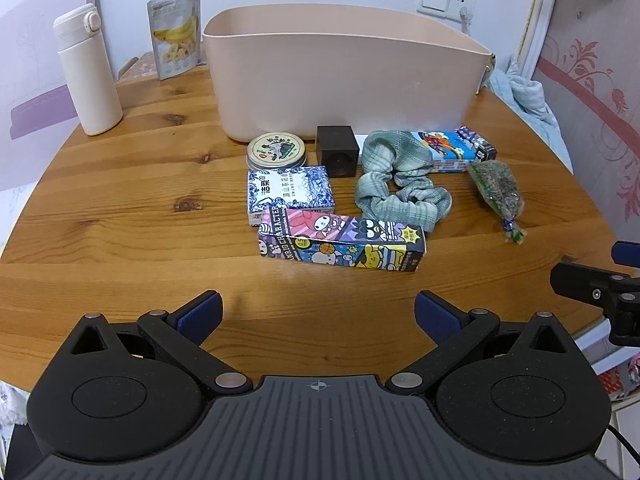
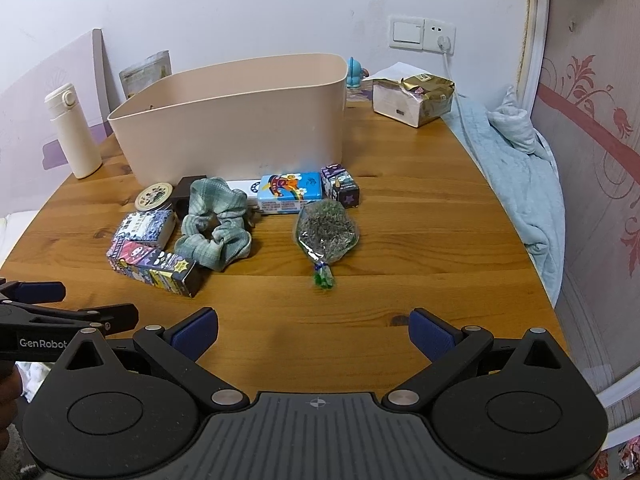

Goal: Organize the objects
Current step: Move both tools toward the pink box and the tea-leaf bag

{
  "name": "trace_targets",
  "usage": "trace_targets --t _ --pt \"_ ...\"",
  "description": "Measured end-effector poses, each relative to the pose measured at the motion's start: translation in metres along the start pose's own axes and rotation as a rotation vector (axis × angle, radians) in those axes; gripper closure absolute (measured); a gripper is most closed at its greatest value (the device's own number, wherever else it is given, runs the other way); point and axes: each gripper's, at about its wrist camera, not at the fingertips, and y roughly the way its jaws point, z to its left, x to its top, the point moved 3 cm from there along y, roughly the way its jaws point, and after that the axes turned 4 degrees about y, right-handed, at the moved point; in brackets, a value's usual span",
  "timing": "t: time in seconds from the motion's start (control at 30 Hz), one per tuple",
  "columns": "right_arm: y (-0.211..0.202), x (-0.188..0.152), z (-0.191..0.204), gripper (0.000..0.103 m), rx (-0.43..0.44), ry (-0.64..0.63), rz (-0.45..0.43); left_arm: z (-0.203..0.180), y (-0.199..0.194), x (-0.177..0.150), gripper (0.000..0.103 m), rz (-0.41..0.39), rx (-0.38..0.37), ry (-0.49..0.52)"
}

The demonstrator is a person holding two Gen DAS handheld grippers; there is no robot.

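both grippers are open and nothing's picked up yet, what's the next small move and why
Probably ease the left gripper forward and down onto the cartoon character box. It lies nearest, straight ahead of the open jaws, at the front of the clutter before the beige bin. The right gripper is also open, nearer the clear bag.

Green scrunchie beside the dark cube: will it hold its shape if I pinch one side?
Probably not. The scrunchie is gathered fabric lying in loose folds, so it would likely droop. It looks light, and unlikely to roll.
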Motion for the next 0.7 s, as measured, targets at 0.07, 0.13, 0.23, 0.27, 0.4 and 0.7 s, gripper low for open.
trace_targets --t 0.07,0.13,0.23,0.27,0.4,0.7 --pt "0.004 0.002 0.0 0.0 -0.007 -0.002 0.002 0.001 0.003 0.002 0.0 0.005 -0.001 -0.004" --pt "0.007 0.004 -0.001 0.0 -0.014 -0.006 0.004 0.001 0.006 0.004 0.0 0.007 -0.002 -0.007" --pt "0.013 0.007 -0.002 0.0 -0.022 -0.011 0.007 0.0 0.012 0.007 0.0 0.018 0.0 -0.007" --pt "0.014 0.007 -0.003 0.0 -0.024 -0.011 0.008 -0.001 0.013 0.008 0.0 0.019 -0.001 -0.01" --pt "0.023 0.012 -0.006 0.0 -0.025 -0.015 0.021 -0.001 0.019 0.013 0.0 0.027 0.0 -0.015" --pt "0.04 0.021 -0.007 0.0 -0.02 -0.041 0.034 0.002 0.027 0.026 0.0 0.028 0.028 -0.071"
